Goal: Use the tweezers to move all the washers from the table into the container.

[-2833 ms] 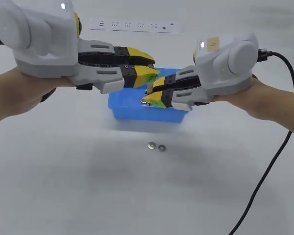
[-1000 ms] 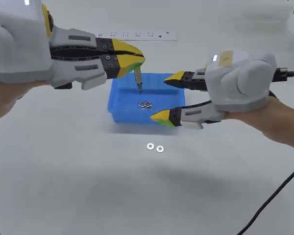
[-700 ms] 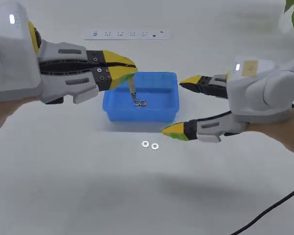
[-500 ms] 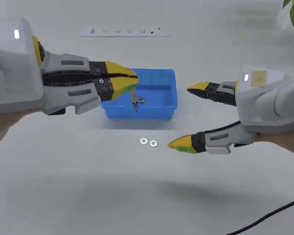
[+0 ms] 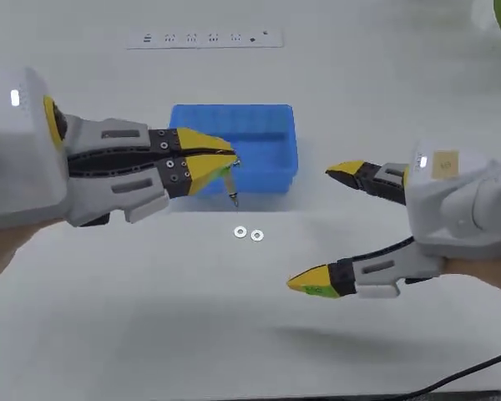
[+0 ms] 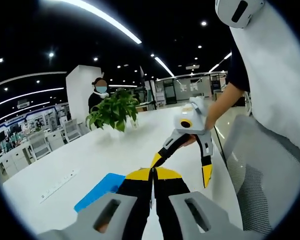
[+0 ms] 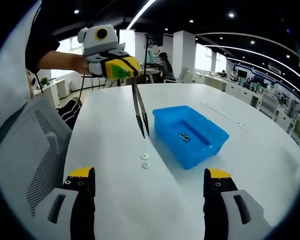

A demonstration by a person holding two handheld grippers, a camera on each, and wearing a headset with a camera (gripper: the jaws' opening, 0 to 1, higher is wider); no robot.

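- Pinching tweezers (image 5: pixel 232 194) between closed jaws of left gripper (image 5: pixel 221 163), tips pointing down near two washers (image 5: pixel 240 231).
- Holding right gripper (image 5: pixel 313 227) spread wide, empty.
- Washers lying mid-table (image 5: pixel 150 317), just off blue container (image 5: pixel 234 125)'s near wall; two more inside.

Blue container (image 5: pixel 259 125), two washers (image 7: pixel 184 136) inside, two loose washers (image 5: pixel 248 233) just beside, tweezers (image 7: pixel 139 112) pointing down nearby

Left claw (image 5: pixel 231 159) pinched closed, right claw (image 5: pixel 311 227) spread wide.
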